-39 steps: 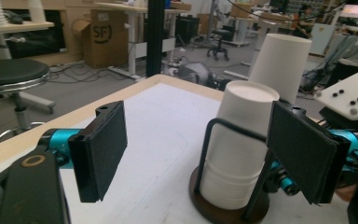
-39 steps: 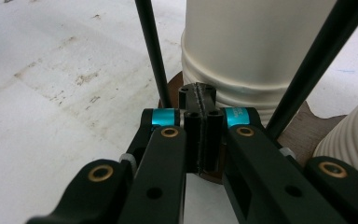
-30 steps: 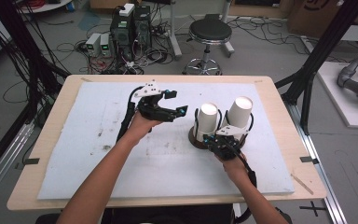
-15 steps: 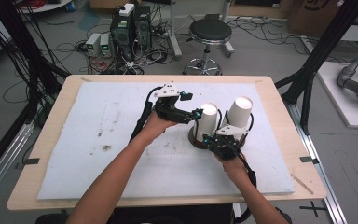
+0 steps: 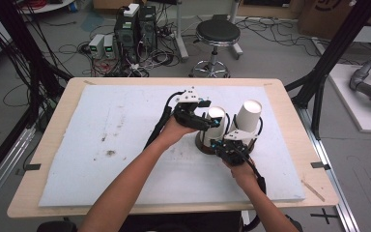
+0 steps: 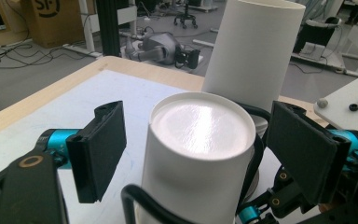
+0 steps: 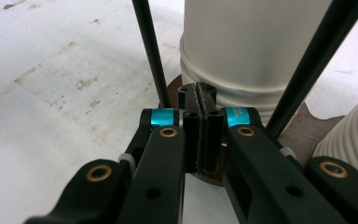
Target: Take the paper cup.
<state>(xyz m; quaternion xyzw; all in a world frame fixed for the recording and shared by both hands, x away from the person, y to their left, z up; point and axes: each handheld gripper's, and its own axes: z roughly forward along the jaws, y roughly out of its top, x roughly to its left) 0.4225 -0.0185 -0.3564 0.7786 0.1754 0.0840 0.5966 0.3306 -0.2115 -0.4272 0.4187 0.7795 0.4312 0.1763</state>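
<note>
two white cups sit in a wire-framed holder on the worktop [image 5: 101,125]. the left gripper [image 6: 193,154] has its jaws wide, one each side of the near cup [image 6: 200,154] — not touching. the far cup [image 6: 254,51] stands just behind. the right gripper [image 7: 199,100] has its jaws pressed together on the holder's brown base [image 7: 307,133].

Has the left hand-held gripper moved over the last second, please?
Yes. The left hand-held gripper has moved right toward the nearer white cup, and its open jaws now sit on either side of the cup.
</note>
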